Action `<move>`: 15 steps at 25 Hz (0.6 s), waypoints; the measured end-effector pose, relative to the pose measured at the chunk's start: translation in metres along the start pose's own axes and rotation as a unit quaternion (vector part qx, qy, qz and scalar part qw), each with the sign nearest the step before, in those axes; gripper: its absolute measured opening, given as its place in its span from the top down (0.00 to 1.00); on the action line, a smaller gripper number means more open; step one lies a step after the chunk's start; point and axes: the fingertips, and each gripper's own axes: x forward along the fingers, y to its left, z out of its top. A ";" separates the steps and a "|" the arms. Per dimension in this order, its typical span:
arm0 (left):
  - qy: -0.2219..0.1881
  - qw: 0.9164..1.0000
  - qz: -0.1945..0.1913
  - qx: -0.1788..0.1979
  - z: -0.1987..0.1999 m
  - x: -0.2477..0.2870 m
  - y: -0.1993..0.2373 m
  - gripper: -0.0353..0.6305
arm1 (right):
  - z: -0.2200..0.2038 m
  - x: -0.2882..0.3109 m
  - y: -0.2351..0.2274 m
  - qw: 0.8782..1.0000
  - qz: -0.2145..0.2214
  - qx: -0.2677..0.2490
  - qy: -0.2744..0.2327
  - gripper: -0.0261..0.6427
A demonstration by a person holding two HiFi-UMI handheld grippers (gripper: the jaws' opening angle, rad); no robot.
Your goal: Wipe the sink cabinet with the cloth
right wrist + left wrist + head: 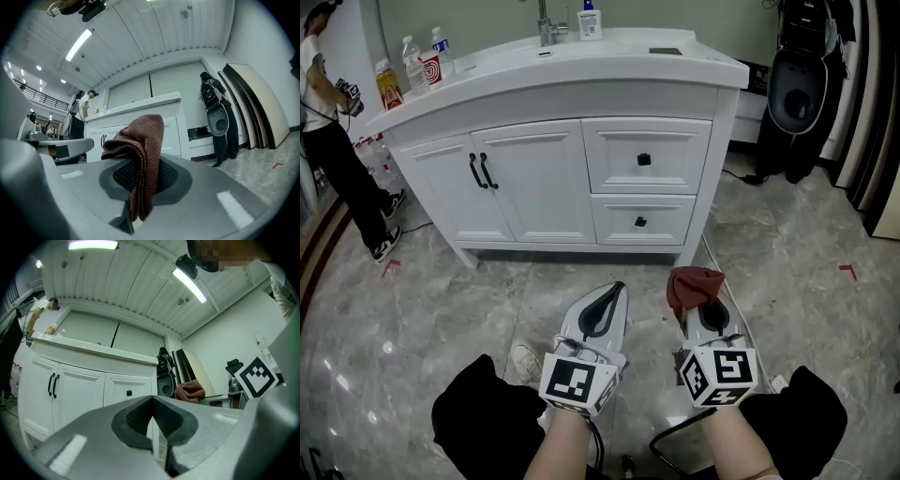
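Right hand-held gripper (139, 185) clamps cloth (694, 281); left hand-held gripper (616, 287) closed, empty; both well short of sink cabinet (546, 183).

Grey marbled floor (787, 253) — glossy, with red tape marks (847, 271); pale wall (469, 19) behind the white cabinet (544, 178); ribbed white ceiling (154, 33) with strip lights (78, 44); tall panels (253, 103) — perhaps boards — lean at the right.

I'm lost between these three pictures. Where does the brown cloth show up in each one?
Head view: cloth in the lower middle, clamped in the right gripper.
Left gripper view: small, right of centre, beyond the jaws.
Right gripper view: dead centre, between the jaws.
Shared landmark: the white sink cabinet.
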 end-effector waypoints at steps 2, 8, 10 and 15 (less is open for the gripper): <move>0.002 1.000 0.000 0.002 0.001 -0.004 -0.001 0.95 | 0.000 -0.004 0.003 1.000 0.001 0.003 -0.001 0.84; -0.003 1.000 0.003 -0.002 -0.004 -0.010 0.000 0.95 | -0.003 -0.011 0.009 1.000 0.004 -0.005 0.010 0.84; -0.005 1.000 0.010 -0.004 -0.003 -0.010 0.002 0.95 | -0.004 -0.010 0.010 1.000 0.004 -0.006 0.014 0.84; 0.002 1.000 0.006 0.007 -0.008 -0.008 -0.002 0.95 | -0.001 -0.009 0.009 1.000 0.002 -0.011 0.015 0.84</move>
